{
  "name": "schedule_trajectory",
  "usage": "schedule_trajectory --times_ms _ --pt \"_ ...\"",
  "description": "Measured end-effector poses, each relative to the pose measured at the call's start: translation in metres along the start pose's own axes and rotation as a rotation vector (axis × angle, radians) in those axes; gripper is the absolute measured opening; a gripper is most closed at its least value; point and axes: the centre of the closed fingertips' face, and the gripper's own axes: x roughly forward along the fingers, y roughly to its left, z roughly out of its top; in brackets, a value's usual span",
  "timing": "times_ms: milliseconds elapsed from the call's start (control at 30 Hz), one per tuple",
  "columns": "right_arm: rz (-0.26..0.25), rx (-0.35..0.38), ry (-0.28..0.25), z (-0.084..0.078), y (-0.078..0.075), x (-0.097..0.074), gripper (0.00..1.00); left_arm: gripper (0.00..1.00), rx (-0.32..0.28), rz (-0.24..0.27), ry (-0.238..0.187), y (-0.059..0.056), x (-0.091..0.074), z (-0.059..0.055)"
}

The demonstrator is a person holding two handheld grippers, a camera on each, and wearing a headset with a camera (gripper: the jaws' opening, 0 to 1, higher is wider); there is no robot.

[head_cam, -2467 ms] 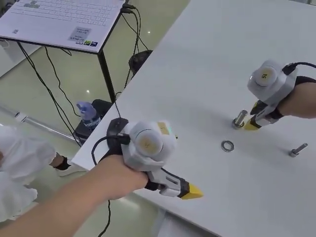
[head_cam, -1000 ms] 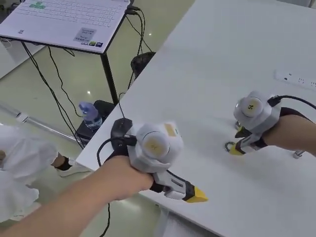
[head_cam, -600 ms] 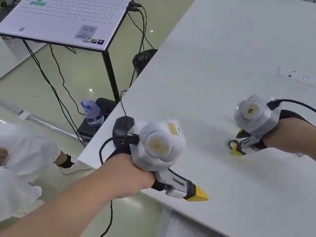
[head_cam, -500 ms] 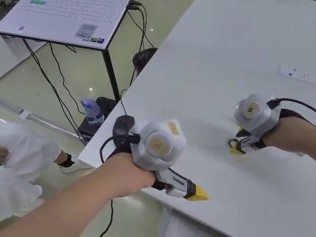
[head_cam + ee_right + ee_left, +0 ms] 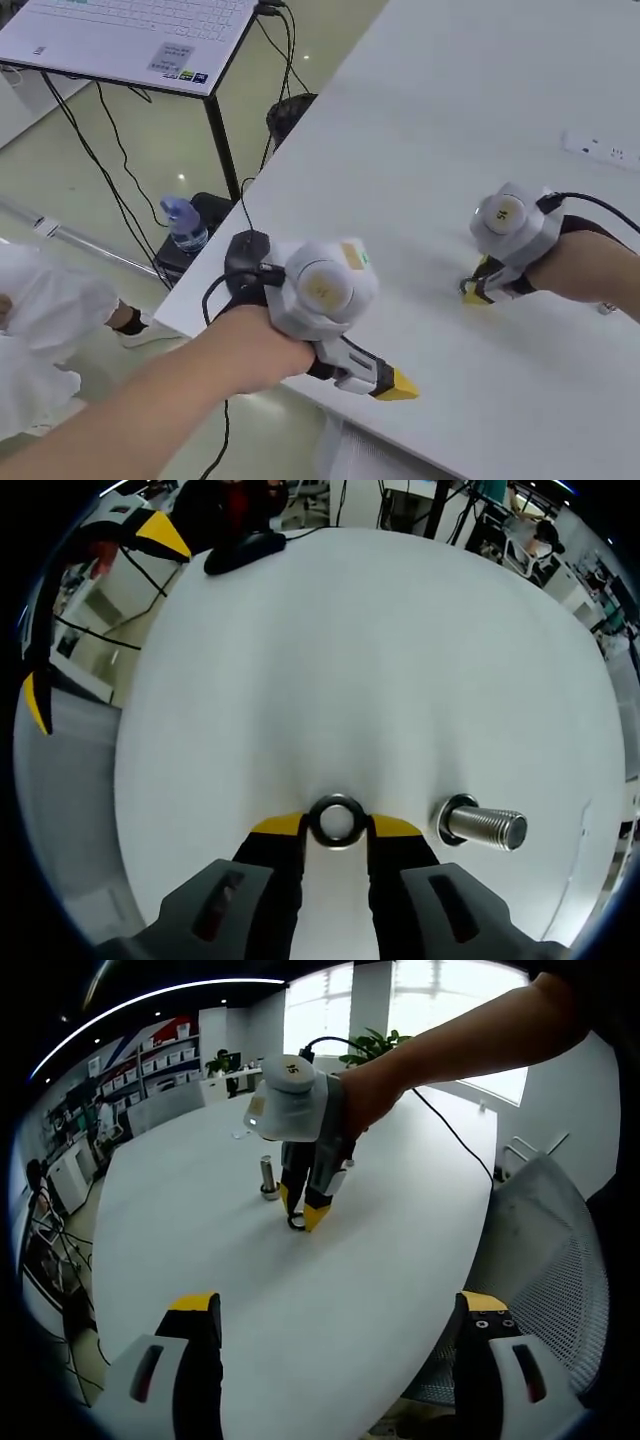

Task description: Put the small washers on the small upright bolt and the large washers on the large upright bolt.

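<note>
The right gripper [image 5: 335, 825] has its two yellow-tipped jaws closed on a washer [image 5: 335, 822], gripping the ring by its opposite edges so that its hole faces the camera; in the right gripper view the upright bolt [image 5: 480, 827] stands just beside it at 3 o'clock, threaded shaft bare, apart from the washer; whether the washer touches the white table [image 5: 380, 660] I cannot tell. In the left gripper view the right gripper [image 5: 303, 1218] points down at the table top with the washer [image 5: 296, 1222] at its tips; the bolt [image 5: 268, 1177] stands near, at about 10 o'clock from those tips. The left gripper [image 5: 340, 1305] hangs over the near table edge, well apart from the work, jaws spread wide with nothing between them. In the head view the left gripper [image 5: 395, 385] is low in the middle; the right gripper [image 5: 475, 293] lies at 2 o'clock from it; a laptop [image 5: 130, 40] sits on a stand at 10 o'clock; a water bottle [image 5: 178, 225] stands on the floor beneath; a power strip [image 5: 600, 150] lies on the table at 1 o'clock from the right gripper.
</note>
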Motion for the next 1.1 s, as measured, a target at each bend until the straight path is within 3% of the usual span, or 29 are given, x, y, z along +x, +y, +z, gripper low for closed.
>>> schedule_trajectory --times_ms 267,433,667,1100 --pt "-0.013 0.004 0.055 0.001 0.001 0.001 0.23 0.96 -0.007 0.003 -0.001 0.001 -0.002 -0.001" --pt "-0.011 0.034 0.03 -0.001 0.0 -0.001 0.21 0.94 -0.01 0.001 0.007 -0.001 -0.002 -0.002" --pt "-0.013 0.031 0.04 -0.003 0.0 -0.003 0.21 0.93 -0.01 0.003 0.003 0.0 -0.004 0.0" --pt "-0.005 0.061 0.052 -0.018 -0.004 -0.024 0.21 0.92 -0.007 -0.008 0.005 -0.005 -0.003 0.001"
